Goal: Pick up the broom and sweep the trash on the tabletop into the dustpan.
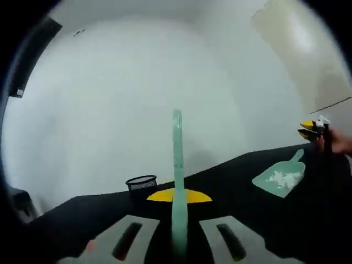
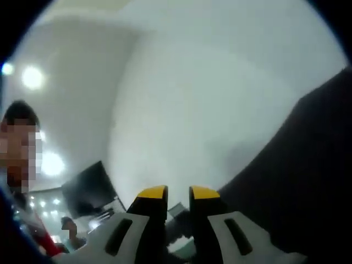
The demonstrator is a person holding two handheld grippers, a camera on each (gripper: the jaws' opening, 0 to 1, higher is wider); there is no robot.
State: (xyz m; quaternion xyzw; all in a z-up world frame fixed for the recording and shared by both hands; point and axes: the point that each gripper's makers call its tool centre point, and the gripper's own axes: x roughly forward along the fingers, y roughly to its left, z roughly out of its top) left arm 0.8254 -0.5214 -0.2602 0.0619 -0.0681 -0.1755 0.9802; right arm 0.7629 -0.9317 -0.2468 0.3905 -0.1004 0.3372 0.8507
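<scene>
So my left gripper (image 1: 177, 234) clamps the broom (image 1: 177, 165) upright at 12, off the table (image 1: 231, 181); dustpan (image 1: 279, 179) at 3 holds trash (image 1: 283, 177); right gripper (image 2: 177, 193) nearly shut, empty.

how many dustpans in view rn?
1. The green dustpan lies on the black tabletop at the right of the left gripper view, with white trash in it. More may be hidden outside the views.
</scene>
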